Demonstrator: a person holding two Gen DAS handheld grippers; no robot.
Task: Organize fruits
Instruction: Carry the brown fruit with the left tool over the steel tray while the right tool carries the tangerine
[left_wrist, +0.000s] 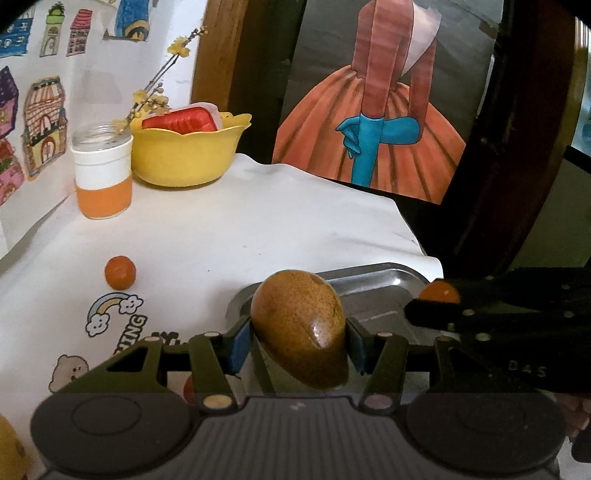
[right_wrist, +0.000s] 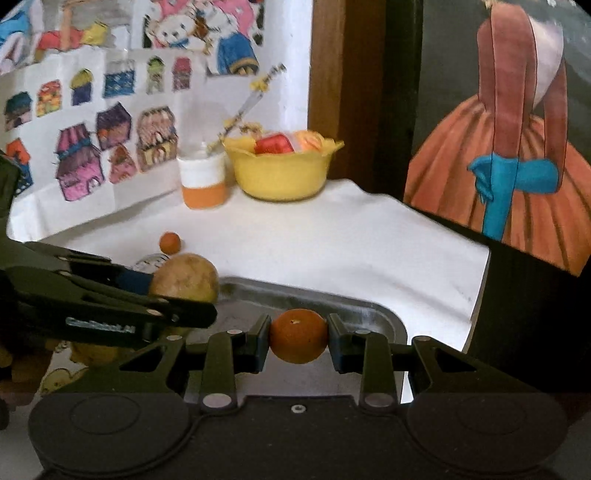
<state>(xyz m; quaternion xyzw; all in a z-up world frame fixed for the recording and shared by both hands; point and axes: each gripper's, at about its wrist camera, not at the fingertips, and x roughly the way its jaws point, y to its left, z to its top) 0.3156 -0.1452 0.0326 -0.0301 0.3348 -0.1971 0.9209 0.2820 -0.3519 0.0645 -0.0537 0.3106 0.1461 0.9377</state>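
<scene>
White tablecloth (left_wrist: 258, 229), left tool (left_wrist: 299, 345) gripping pear (left_wrist: 299, 332), above metal tray (left_wrist: 373, 291)

Soft, even daylight fills both views, perhaps from the left. The white tablecloth (left_wrist: 258, 221) reads bright, its far right edge falling into dark shadow. A glare spot sits on the pear (left_wrist: 299, 328). Fisheye bending curves the edges, corners go black, and the wall drawings (right_wrist: 92, 147) look slightly blurred.
</scene>
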